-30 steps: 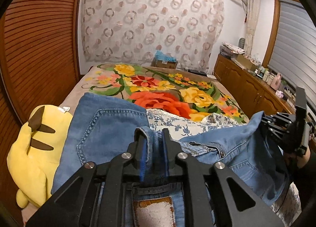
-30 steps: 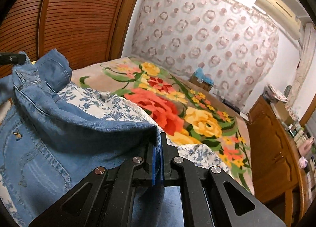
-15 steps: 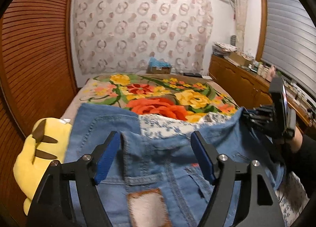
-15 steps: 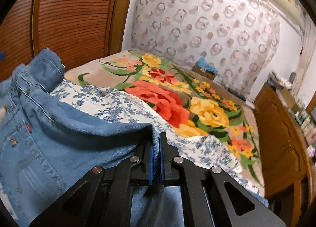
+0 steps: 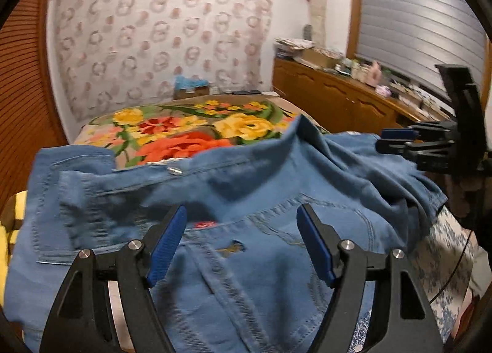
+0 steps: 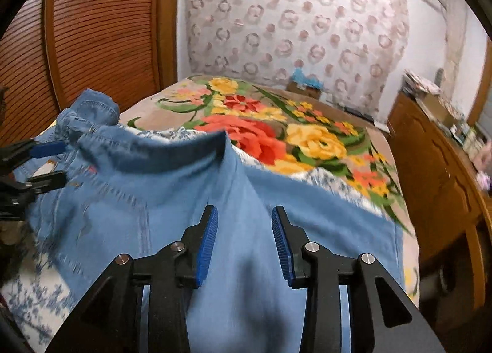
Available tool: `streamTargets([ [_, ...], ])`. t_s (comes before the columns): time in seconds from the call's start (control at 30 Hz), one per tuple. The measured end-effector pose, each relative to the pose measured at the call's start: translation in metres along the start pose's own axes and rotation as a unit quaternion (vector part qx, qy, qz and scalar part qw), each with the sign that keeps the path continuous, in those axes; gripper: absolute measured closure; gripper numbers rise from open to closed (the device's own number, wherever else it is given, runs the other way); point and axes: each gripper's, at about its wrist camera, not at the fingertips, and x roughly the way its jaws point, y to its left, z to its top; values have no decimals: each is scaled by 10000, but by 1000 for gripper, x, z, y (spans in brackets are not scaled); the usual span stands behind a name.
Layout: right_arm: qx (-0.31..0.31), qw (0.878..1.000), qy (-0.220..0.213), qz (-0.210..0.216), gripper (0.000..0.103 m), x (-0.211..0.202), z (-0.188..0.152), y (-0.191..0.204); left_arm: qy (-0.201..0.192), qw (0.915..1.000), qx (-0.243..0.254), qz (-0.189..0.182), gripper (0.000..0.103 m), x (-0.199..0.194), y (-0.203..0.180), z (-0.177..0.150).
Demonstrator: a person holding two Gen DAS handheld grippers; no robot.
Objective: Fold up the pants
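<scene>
Now both pairs of tongs stand apart with nothing between their blue pads. The left tongs (image 5: 241, 242) hover over the seat of the blue jeans (image 5: 246, 199), their pads spread wide above the stitched back pocket. The right tongs (image 6: 244, 242) sit over a plain stretch of denim, their pads parted less widely, and a peaked fold of cloth rises just ahead of them. The jeans lie rumpled across the near end of the bed (image 6: 307, 144), on a white sheet with blue flowers (image 6: 37, 291) that covers the near part of a bright floral blanket (image 5: 190, 128). A yellow plush toy (image 5: 9, 230) peeks out at the left edge beside the waistband. A wooden sideboard (image 5: 338, 101) runs along the right wall.
</scene>
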Motion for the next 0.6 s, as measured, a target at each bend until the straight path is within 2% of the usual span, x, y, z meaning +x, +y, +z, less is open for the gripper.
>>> streamTargets([
  [0.2, 294, 9994, 141, -135, 65, -38, -29, 4, 106, 9993, 191, -298, 28, 2, -14, -10],
  [0.3, 417, 9988, 226, -136, 65, -50, -38, 5, 132, 9990, 290, -303, 28, 1, -19, -13],
  [0.6, 416, 9983, 370, -163, 65, -73, -43, 22, 93, 9986, 290, -442, 28, -5, -23, -17],
])
